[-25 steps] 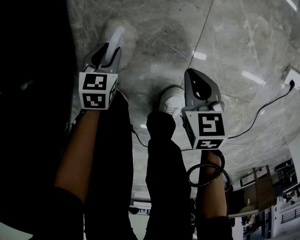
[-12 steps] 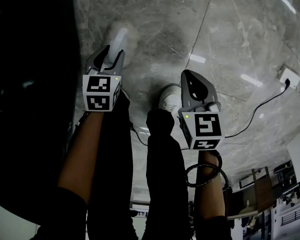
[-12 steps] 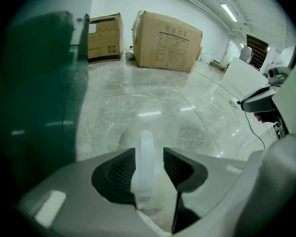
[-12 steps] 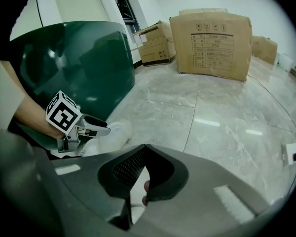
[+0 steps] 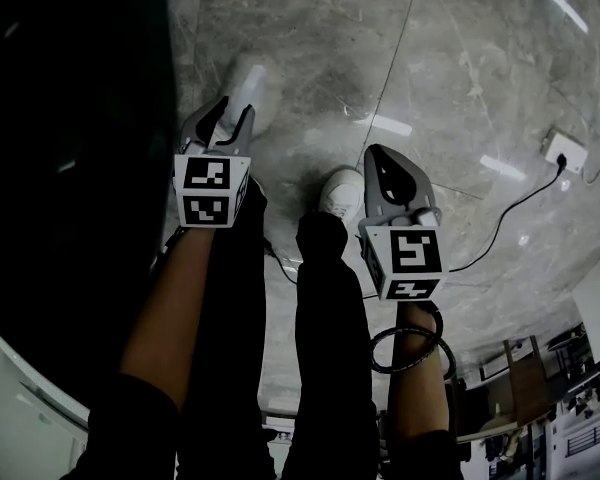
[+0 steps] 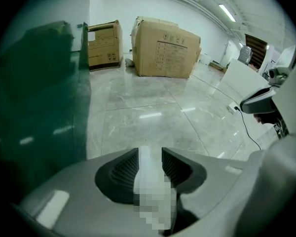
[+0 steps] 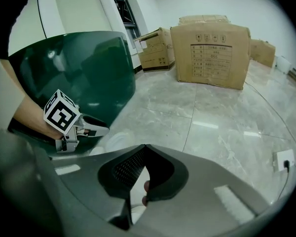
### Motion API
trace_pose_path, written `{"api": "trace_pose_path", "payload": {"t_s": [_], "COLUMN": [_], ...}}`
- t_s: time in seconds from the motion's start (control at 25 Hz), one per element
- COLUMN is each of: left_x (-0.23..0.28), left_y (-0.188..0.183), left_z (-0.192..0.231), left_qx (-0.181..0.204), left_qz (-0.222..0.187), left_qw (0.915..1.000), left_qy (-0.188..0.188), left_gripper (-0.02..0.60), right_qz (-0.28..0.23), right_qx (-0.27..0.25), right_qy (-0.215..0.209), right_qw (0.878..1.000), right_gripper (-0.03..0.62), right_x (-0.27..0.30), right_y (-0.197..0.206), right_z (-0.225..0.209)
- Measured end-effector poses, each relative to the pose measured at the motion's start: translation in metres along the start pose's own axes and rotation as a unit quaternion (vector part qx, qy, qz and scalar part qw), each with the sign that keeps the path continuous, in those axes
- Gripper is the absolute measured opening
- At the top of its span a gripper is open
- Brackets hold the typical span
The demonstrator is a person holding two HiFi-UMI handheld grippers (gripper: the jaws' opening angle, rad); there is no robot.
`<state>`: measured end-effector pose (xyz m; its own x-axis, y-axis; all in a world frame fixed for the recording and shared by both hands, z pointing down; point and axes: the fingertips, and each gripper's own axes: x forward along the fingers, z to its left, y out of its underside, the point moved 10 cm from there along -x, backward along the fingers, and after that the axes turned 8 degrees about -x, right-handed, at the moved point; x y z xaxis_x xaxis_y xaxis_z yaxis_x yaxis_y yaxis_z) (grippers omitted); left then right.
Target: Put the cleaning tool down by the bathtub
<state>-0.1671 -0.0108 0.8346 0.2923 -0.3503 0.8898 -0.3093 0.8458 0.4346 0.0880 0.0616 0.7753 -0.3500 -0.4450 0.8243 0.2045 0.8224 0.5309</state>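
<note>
Just beside the bathtub (image 5: 70,168), on its open floor side, your left gripper (image 5: 231,116) is clamped on a slim white piece that fills its narrow gap. I take this for the cleaning tool (image 6: 144,164); its lower part is masked. Your right gripper (image 7: 145,149), farther from the bathtub, has its jaws together on nothing. You are standing upright, so the tool looks high above the polished floor (image 5: 460,68). Let go from here and it would likely bounce and skid away from the bathtub, or strike your shoe (image 5: 338,193). Lower it carelessly and the gripper could knock the bathtub's wall. The cable (image 5: 510,213), well away from the bathtub, could catch a foot if you step aside.
</note>
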Motion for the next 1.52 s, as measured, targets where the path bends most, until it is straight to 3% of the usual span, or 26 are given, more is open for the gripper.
{"api": "trace_pose_path", "payload": {"t_s": [0.28, 0.52, 0.84, 1.52], "left_x": [-0.045, -0.072, -0.124, -0.207], "left_y": [-0.031, -0.061, -0.088, -0.125], "left_z": [-0.012, -0.019, -0.025, -0.038], "left_qx": [-0.001, 0.020, 0.017, 0.019], "left_qz": [-0.021, -0.051, -0.077, -0.123], "left_qw": [0.9998, 0.9985, 0.9969, 0.9923], "left_qy": [0.005, 0.006, 0.003, 0.004], "left_gripper": [0.140, 0.083, 0.057, 0.002], "right_qz": [-0.013, -0.028, -0.045, -0.078], "right_qx": [-0.001, -0.007, -0.021, -0.020], "right_qy": [0.001, 0.005, 0.007, 0.021], "right_qw": [1.000, 1.000, 0.999, 0.997], "right_gripper": [0.023, 0.023, 0.023, 0.023], "right_x": [-0.031, -0.048, -0.087, -0.145], "right_y": [-0.030, -0.053, -0.087, -0.132], "right_z": [0.006, 0.011, 0.025, 0.051]}}
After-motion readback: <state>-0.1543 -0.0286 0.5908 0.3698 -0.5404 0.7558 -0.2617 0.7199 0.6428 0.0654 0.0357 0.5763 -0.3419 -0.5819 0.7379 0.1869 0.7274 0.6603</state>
